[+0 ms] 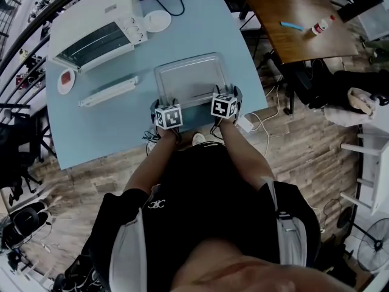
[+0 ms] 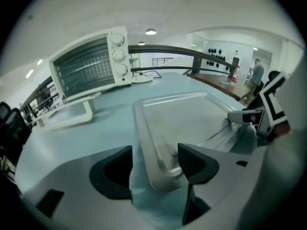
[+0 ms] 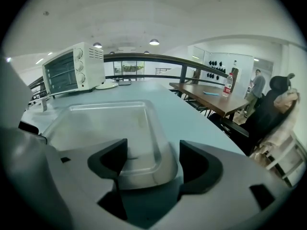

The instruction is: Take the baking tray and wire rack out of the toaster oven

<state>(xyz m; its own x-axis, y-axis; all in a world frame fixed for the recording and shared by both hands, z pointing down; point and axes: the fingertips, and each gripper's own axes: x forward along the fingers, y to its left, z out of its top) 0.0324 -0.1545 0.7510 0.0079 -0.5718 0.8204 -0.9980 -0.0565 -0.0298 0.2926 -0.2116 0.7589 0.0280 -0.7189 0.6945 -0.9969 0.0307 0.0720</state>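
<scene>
A pale blue worktop (image 1: pixel 121 126) is filling the upper left and middle of the head view. A brown table (image 1: pixel 304 17) is standing beside it at the upper right.

The white toaster oven (image 1: pixel 94 29) is sitting at the upper left of the worktop, and its glass door is facing the person.

The baking tray (image 1: pixel 188 81) is lying flat on the worktop at the centre of the frame, well apart from the oven. Its near edge is running close to the worktop's front edge.

A long white bar (image 1: pixel 109 93) is lying on the worktop to the left of the tray, between it and the oven. It may be the wire rack seen edge-on, though the view is too blurred to settle that.

The left gripper (image 1: pixel 165 102) is hovering at the tray's near left corner. In its own view its fingers (image 2: pixel 196 162) are standing wide apart. The tray's rounded corner is lying between them and neither finger is pressing on it.

The right gripper (image 1: pixel 226 93) is hovering at the near right corner. Its fingers (image 3: pixel 199 164) are likewise spread wide. That corner of the tray is sitting in the gap between them and they are not clamping it.

A small white plate (image 1: pixel 65 79) is resting at the worktop's left edge, and a round white disc (image 1: pixel 157 21) is lying to the right of the oven.
</scene>
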